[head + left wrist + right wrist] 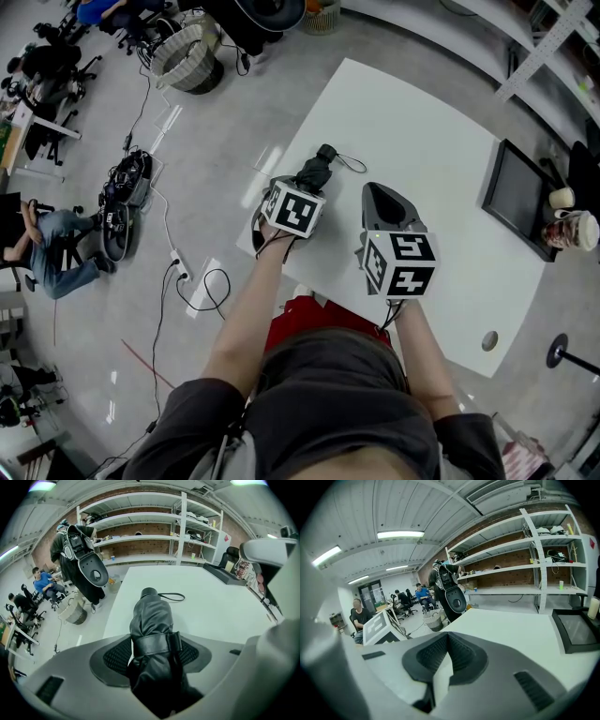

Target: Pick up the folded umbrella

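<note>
Between the jaws of the left gripper (152,654) sits the folded umbrella (151,620), black and wrapped tight. Both jaws press on its sides, held apart only by its width, and their ribbed pads (115,656) show at either side of it. The umbrella's closing band (154,644) crosses it right at the pads. Ahead of the jaws the umbrella runs straight out over the white table (215,609), and its round end cap points away from the gripper. Just past that cap a thin black wrist loop (171,596) lies flat on the table. Whether the umbrella rests on the table or hangs just above it cannot be told.

From the head view, the left gripper is near the table's left edge, with the umbrella (317,171) sticking out beyond its marker cube.

Beside it, on its right and apart from it, the right gripper (386,202) hangs over the table near the person's body. Its jaws are brought together: the dark pads (461,656) meet at their far tips, leaving only a narrow wedge nearer the camera through which the table shows. Nothing is between them and they touch nothing.

Farther right of that gripper, near the table's far side, lies a flat black panel (516,197), with a paper cup (574,230) just beyond it.
</note>
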